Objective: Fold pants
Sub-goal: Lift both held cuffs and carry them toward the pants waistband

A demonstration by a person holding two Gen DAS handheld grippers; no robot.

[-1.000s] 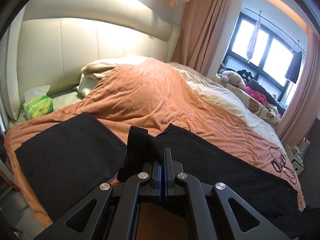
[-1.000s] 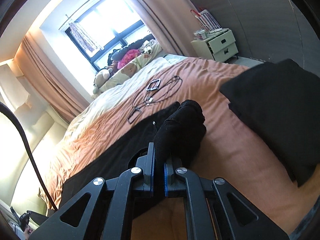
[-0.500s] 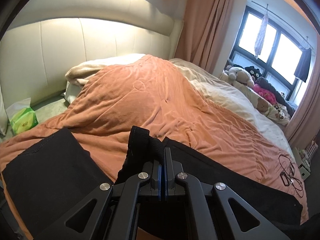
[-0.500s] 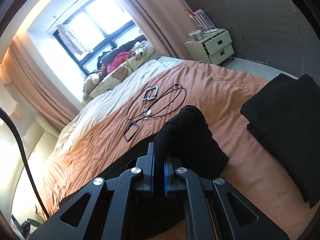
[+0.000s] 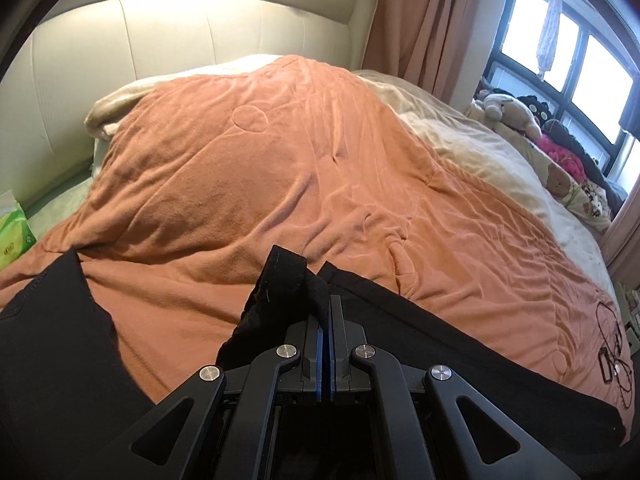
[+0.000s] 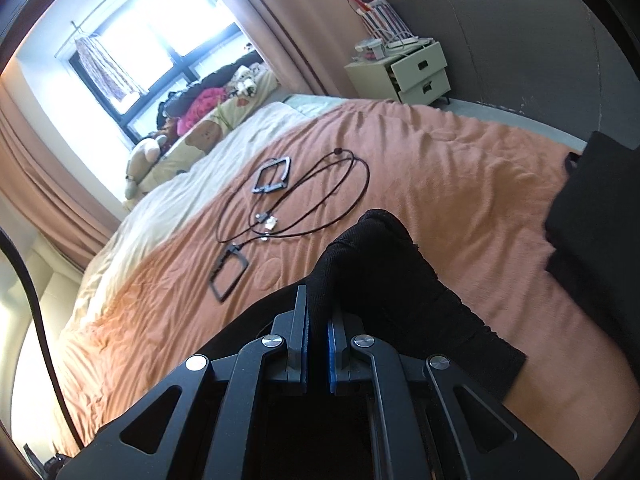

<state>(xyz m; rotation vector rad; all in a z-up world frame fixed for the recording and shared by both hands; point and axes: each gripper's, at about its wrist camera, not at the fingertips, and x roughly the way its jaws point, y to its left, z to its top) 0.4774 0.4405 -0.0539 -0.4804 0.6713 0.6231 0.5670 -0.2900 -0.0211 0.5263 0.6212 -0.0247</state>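
Pants [image 5: 420, 332], pinched by both closed tongs [image 5: 325, 308] [image 6: 318, 308], lie near cords [image 6: 304, 200].

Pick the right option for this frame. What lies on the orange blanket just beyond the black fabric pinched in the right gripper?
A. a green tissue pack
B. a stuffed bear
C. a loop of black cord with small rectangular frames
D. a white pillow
C: in the right wrist view, the black cord with small rectangular frames lies on the orange blanket just past the pants that the right gripper pinches.
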